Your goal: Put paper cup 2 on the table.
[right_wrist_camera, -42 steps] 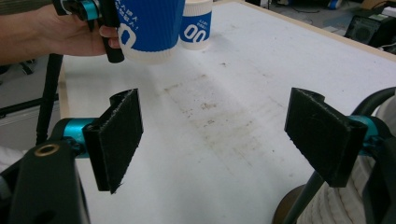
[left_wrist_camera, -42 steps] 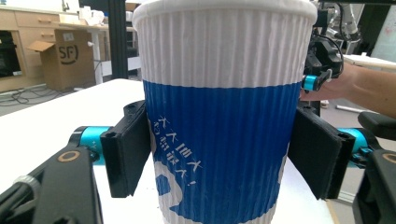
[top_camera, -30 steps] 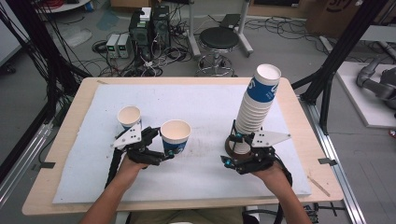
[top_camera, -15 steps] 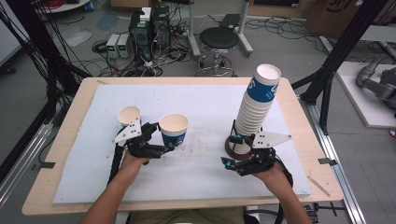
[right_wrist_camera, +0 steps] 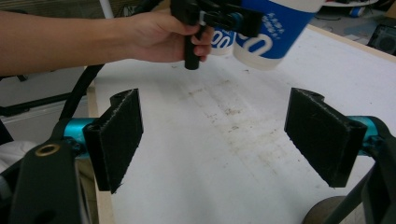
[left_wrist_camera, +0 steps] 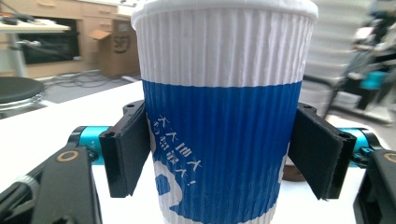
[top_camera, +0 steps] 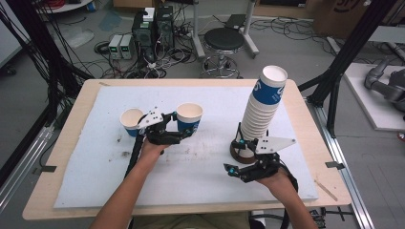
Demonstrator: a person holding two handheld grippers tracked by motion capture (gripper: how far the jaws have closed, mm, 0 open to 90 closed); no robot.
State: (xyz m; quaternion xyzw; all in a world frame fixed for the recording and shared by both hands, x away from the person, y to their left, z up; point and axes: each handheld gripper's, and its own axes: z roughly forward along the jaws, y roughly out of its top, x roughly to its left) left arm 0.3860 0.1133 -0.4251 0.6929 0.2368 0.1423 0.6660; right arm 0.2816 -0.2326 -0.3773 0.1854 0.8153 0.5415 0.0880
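My left gripper [top_camera: 184, 128] is shut on a blue and white ribbed paper cup [top_camera: 189, 118], upright and left of the table's middle. In the left gripper view the cup [left_wrist_camera: 219, 70] stands between the two black pads [left_wrist_camera: 128, 149], which press on its sides. A second, similar cup [top_camera: 130, 121] stands on the white mat just left of that hand. A tall leaning stack of cups [top_camera: 262, 102] rises at the right. My right gripper [top_camera: 234, 155] rests open at the foot of the stack; nothing is between its jaws [right_wrist_camera: 215, 144].
The white mat [top_camera: 200, 181] covers most of the wooden table [top_camera: 52, 191] and is smudged near its middle. The stack sits in a dark round base [top_camera: 238, 151]. In the right gripper view the left hand [right_wrist_camera: 159, 35] and the held cup [right_wrist_camera: 275, 32] are ahead.
The left hand has carried its cup away from the person, toward the far side of the table, level with the standing cup. The right hand and the stack have not moved.
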